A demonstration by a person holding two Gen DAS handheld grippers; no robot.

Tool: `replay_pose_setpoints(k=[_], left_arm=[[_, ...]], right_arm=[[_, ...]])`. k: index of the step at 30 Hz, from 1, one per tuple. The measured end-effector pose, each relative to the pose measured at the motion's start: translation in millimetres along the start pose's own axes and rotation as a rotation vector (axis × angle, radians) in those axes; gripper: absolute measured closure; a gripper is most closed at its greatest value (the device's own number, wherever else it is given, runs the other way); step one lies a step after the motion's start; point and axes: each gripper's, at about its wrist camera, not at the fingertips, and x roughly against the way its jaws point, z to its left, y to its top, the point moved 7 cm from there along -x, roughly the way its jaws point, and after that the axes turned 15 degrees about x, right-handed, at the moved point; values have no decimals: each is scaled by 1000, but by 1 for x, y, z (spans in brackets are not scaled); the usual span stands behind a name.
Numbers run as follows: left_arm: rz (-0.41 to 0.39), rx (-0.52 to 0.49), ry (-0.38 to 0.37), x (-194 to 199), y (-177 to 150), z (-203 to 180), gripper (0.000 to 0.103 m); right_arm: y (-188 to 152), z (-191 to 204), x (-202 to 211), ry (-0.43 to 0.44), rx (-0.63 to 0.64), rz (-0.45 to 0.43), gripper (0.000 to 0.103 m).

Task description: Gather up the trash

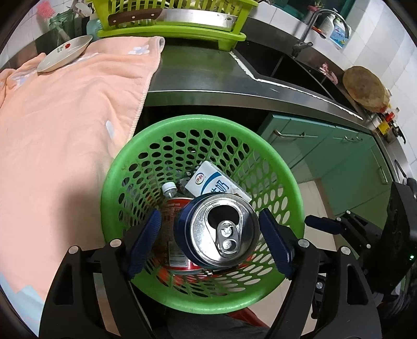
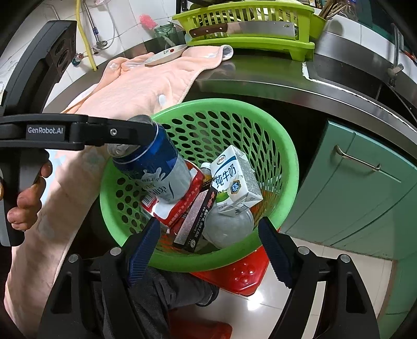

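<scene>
A blue drink can [image 1: 217, 232] with an opened silver top sits between the spread fingers of my left gripper [image 1: 213, 243], over a green perforated trash basket [image 1: 146, 125]. The pads stand apart from the can's sides, so the left gripper is open. In the right wrist view the can [image 2: 156, 164] rests tilted on trash in the basket [image 2: 284, 146], with the left gripper's arm [image 2: 78, 133] across its top. Inside lie a white milk carton [image 2: 234, 177], a red package [image 2: 182, 206], a dark box [image 2: 195, 221] and a plastic bottle [image 2: 229, 226]. My right gripper [image 2: 211, 250] is open and empty at the basket's near rim.
A peach towel [image 1: 65, 117] covers the steel counter [image 1: 198, 70], with a small plate [image 1: 65, 53] on it. A green dish rack [image 1: 169, 23] holds a cleaver. A sink [image 1: 292, 67] and teal cabinets [image 1: 325, 156] lie to the right. A red stool [image 2: 242, 273] is under the basket.
</scene>
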Motion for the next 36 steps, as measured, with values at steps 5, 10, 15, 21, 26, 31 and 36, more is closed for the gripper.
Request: replay_pose_setpoints(k=[5,10,15,21,26,31,36], left_arm=[[-6,25,-4,3,-1,8,23],[-28,41,11,6,1,14,22],[-31,47,23,2,7,14,22],[-47,41,44,5,17,14,22],[-51,56,42,9,23,19,22],[-70,54,47,18,20,24,22],[-107,64,56,38,18,35,22]], right_arm=[[2,3,0,-1,2,-2,28],[5,6,1,-4,0,-6,28],[8,6,4,-3,-7,-15,28],[8,1,5,-7,-11,-17,28],[11,8,3,20,1,-26,28],[17,21,-6,42,19,-25,28],[22,27,-9,51,22,-33,28]])
